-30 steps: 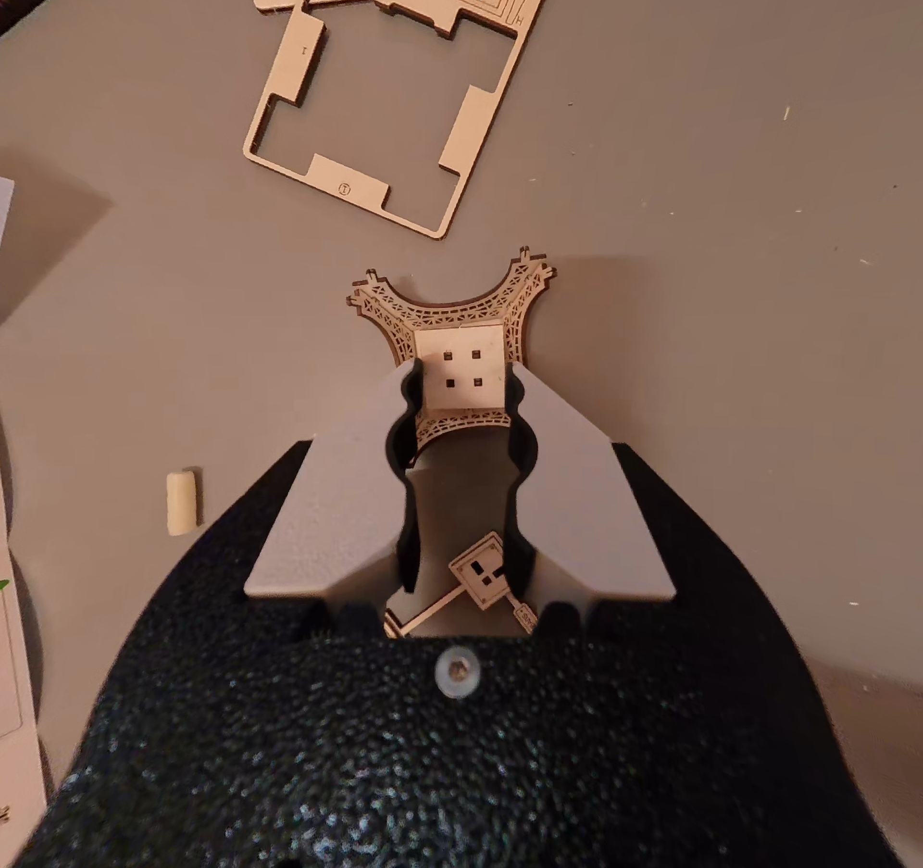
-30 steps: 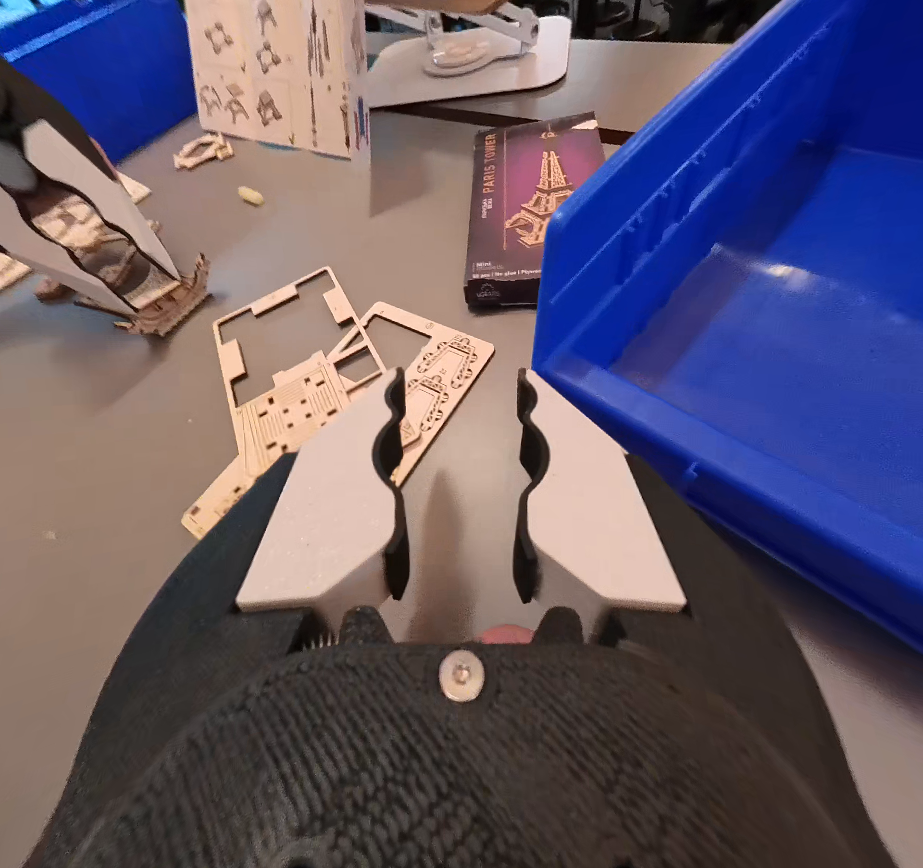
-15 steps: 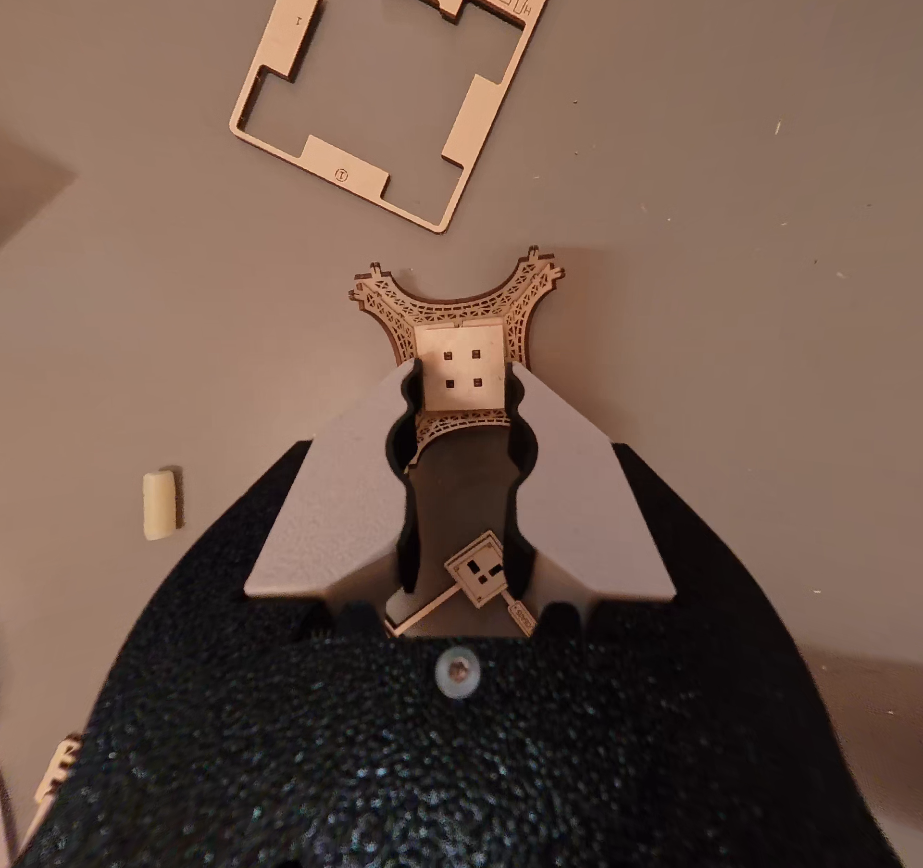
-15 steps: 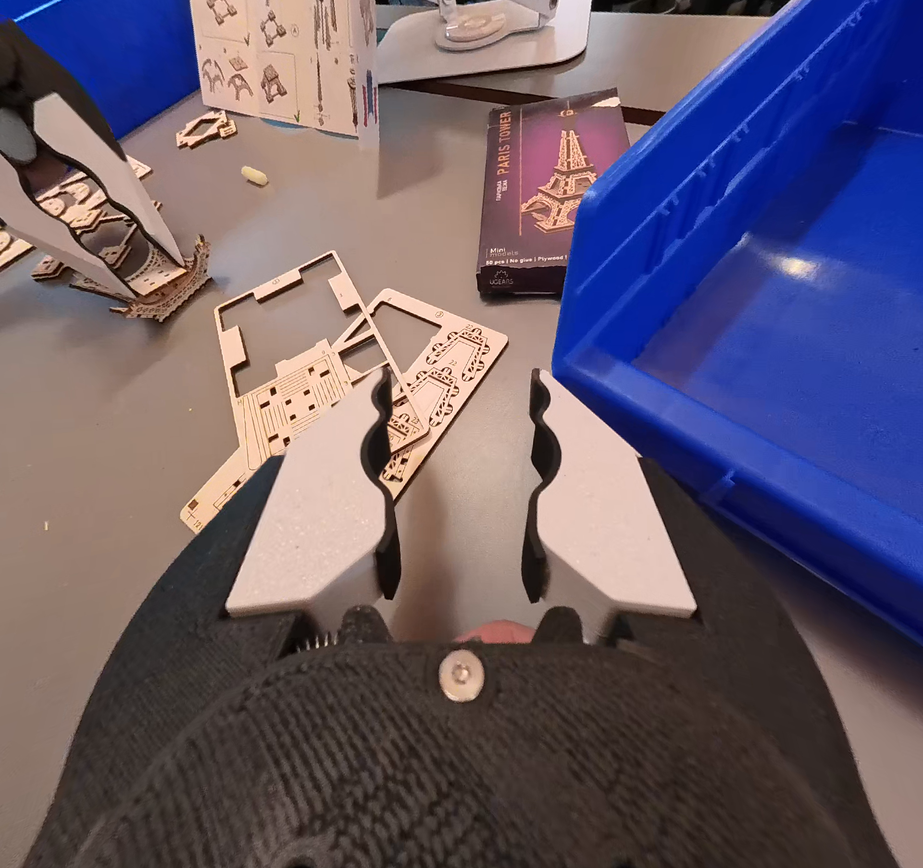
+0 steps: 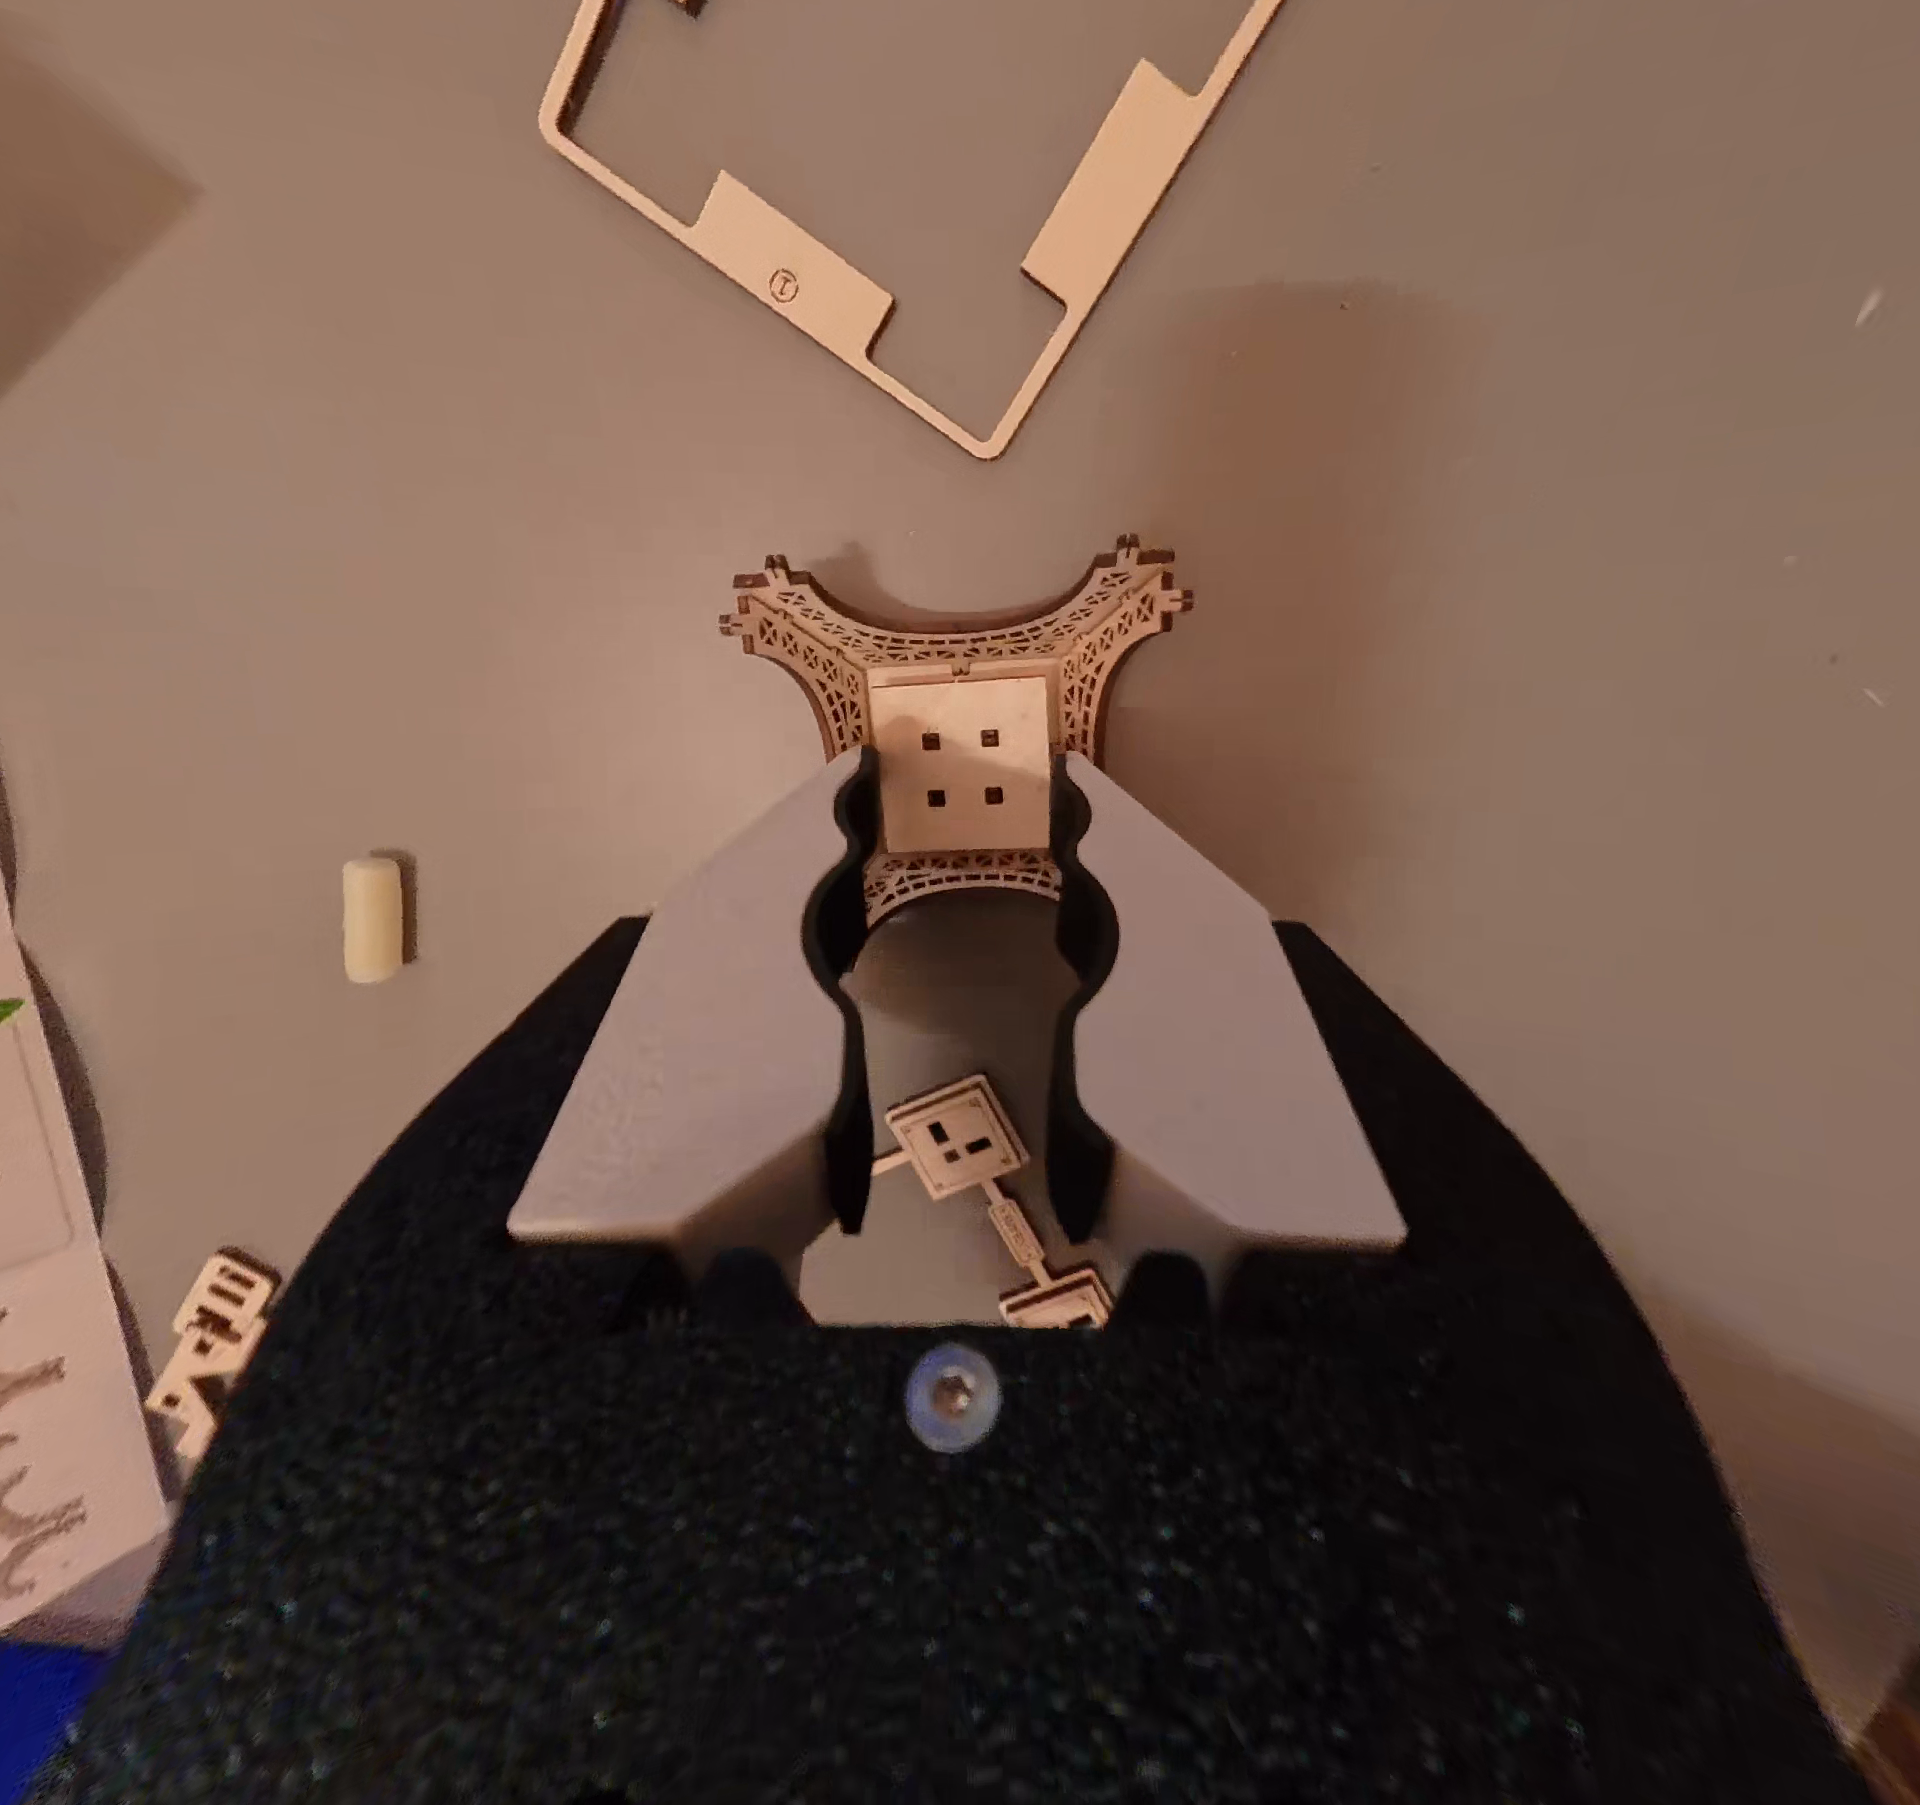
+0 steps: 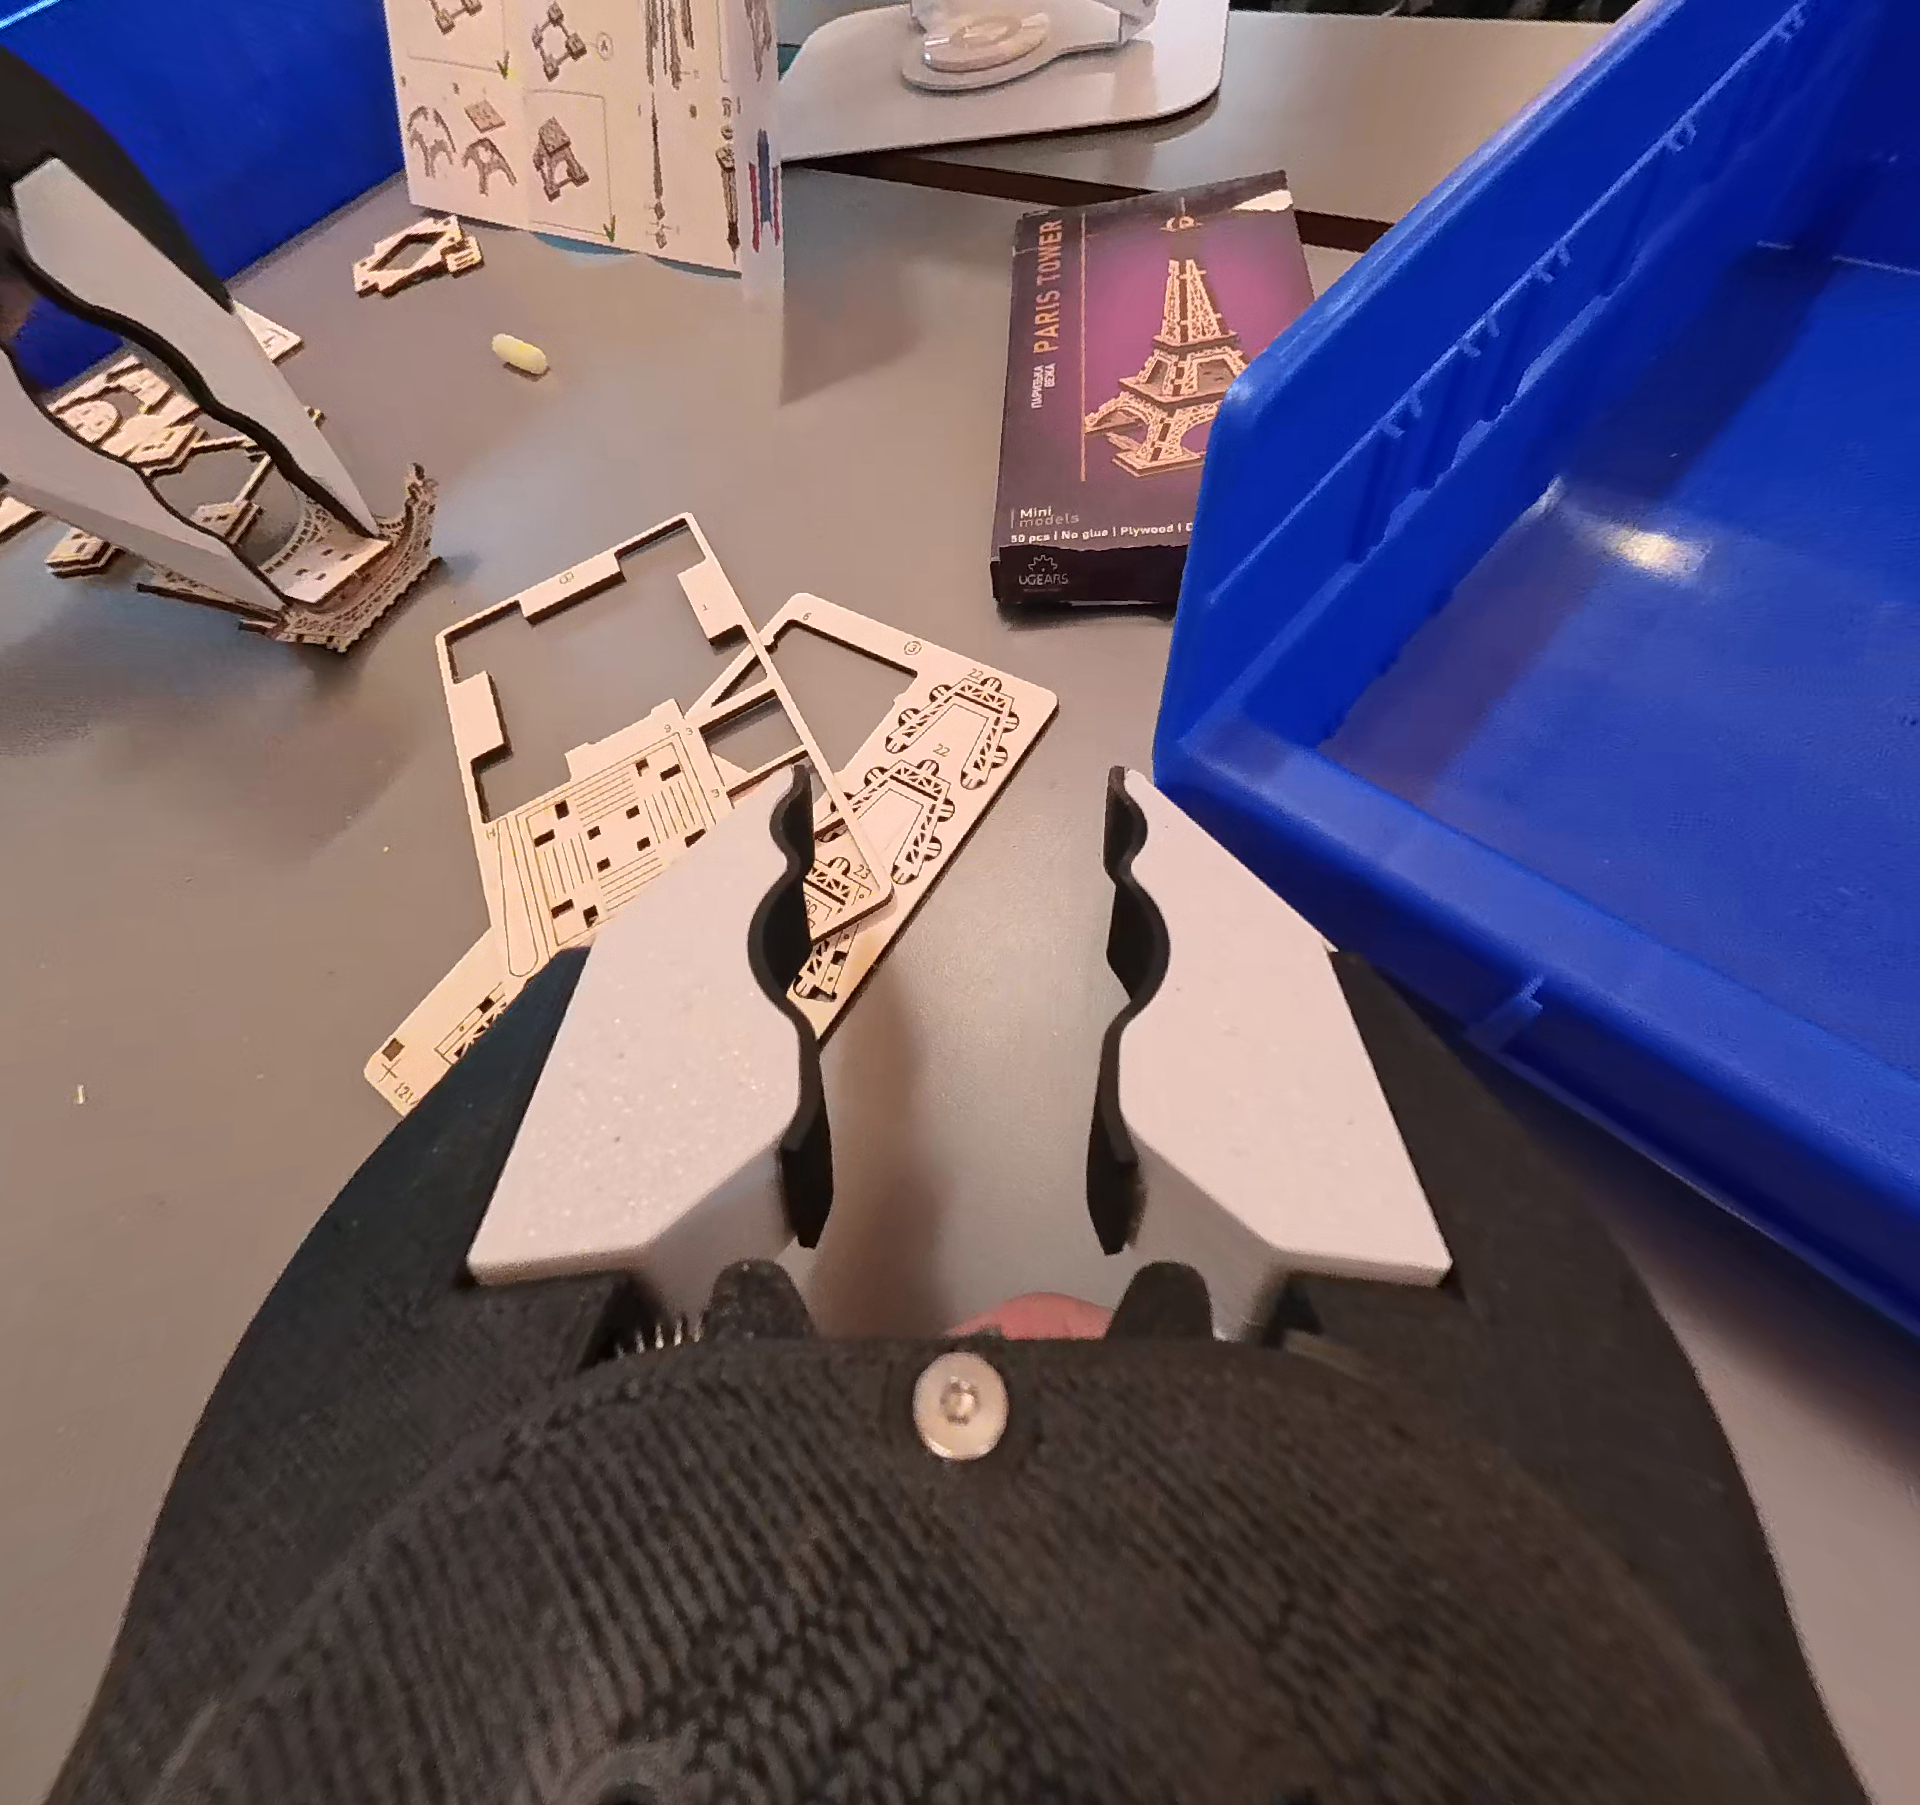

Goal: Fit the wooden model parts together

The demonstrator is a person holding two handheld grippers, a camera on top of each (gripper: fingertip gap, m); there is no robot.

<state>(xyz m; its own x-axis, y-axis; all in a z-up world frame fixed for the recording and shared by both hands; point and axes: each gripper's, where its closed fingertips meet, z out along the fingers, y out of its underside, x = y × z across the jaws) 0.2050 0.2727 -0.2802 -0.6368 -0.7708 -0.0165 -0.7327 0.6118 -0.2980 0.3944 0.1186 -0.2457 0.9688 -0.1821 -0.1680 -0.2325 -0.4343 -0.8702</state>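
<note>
- The left gripper [image 5: 958, 768] has its jaws pinching the square top plate of the latticed wooden tower base [image 5: 961, 706], which stands on the grey table [image 5: 1455, 612] on its four splayed legs; in the right wrist view this gripper [image 6: 312, 560] comes in from the table's left edge and the base [image 6: 343, 571] sits under its tips.
- A small cream cylinder [image 5: 371, 919] lies on the table near the left of that base.
- A small square wooden part on a thin sprue [image 5: 956, 1142] lies flat on the table.
- An emptied pale plywood frame sheet [image 6: 582, 685] lies mid-table, overlapping a second plywood sheet with uncut lattice parts [image 6: 935, 768].
- A folded paper instruction sheet [image 6: 582, 62] stands toward the far edge.
- The right gripper [image 6: 956, 799] hovers over the table with jaws spread wide, holding nothing.
- A dark purple model box [image 6: 1132, 384] lies flat beside a blue plastic bin [image 6: 1558, 612] at the right edge.
</note>
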